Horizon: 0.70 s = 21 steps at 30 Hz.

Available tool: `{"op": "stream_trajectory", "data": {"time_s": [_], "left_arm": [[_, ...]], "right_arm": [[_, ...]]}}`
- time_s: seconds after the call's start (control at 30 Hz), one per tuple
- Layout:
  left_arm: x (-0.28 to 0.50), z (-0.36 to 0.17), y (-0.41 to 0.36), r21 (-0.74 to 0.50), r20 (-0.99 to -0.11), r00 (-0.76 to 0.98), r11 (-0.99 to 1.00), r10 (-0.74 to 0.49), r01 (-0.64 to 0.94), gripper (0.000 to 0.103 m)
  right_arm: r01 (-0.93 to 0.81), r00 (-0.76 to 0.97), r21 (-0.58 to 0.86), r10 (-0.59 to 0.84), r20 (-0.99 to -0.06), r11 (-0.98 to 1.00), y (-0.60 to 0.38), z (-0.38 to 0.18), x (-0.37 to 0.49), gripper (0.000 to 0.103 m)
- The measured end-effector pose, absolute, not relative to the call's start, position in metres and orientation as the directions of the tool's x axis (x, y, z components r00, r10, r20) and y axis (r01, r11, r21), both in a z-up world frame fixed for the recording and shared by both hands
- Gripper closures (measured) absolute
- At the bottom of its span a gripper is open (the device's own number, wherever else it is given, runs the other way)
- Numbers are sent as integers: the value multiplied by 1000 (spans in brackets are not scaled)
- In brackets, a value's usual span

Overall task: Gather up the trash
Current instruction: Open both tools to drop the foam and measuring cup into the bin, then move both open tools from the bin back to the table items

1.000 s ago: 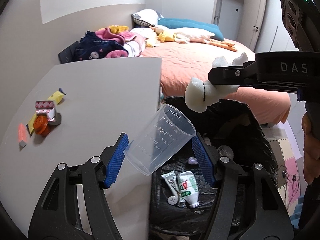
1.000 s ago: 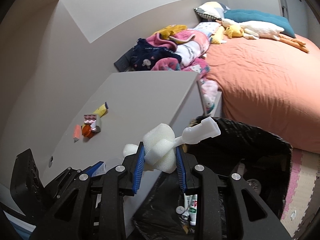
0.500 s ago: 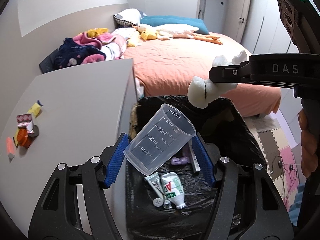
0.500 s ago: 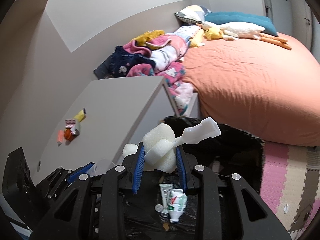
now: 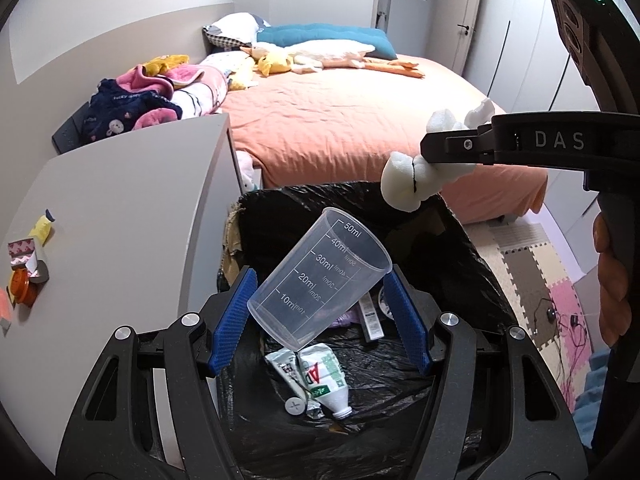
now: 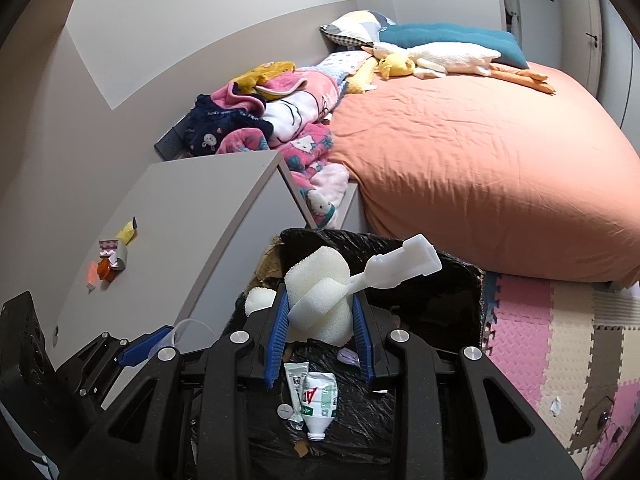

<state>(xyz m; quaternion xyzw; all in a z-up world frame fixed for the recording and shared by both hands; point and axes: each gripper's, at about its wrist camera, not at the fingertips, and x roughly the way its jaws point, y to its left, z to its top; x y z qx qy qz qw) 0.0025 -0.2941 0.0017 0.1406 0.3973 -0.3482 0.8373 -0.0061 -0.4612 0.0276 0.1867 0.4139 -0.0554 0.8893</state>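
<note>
My left gripper is shut on a clear plastic measuring cup, tilted, held above the black-lined trash bin. My right gripper is shut on a white sponge brush with a white plastic handle, also above the bin; it shows in the left wrist view at upper right. In the bin lie a crushed white bottle, a tube and other scraps.
A grey table stands left of the bin with small wrappers and an orange cap near its left edge. An orange bed with clothes and plush toys lies behind. Foam floor mats lie at the right.
Both grippers have moved right from over the table edge to above the bin, each still holding its item. The bin's contents now show fully.
</note>
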Motion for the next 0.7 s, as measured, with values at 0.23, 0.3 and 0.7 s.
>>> {"op": "stream_trajectory", "data": {"time_s": [0.23, 0.3, 0.7], "left_arm": [[4, 0, -296, -46, -767, 432, 713, -474, 700, 39], [5, -1, -296, -47, -769, 432, 716, -471, 697, 39], [11, 3, -286, -1, -769, 493, 772, -407, 636, 6]], "right_arm": [[260, 641, 279, 51, -766, 924, -462, 23, -4, 71], [263, 638, 276, 48, -769, 924, -461, 23, -2, 70], [300, 642, 261, 8, -766, 918, -466, 30, -4, 27]]}}
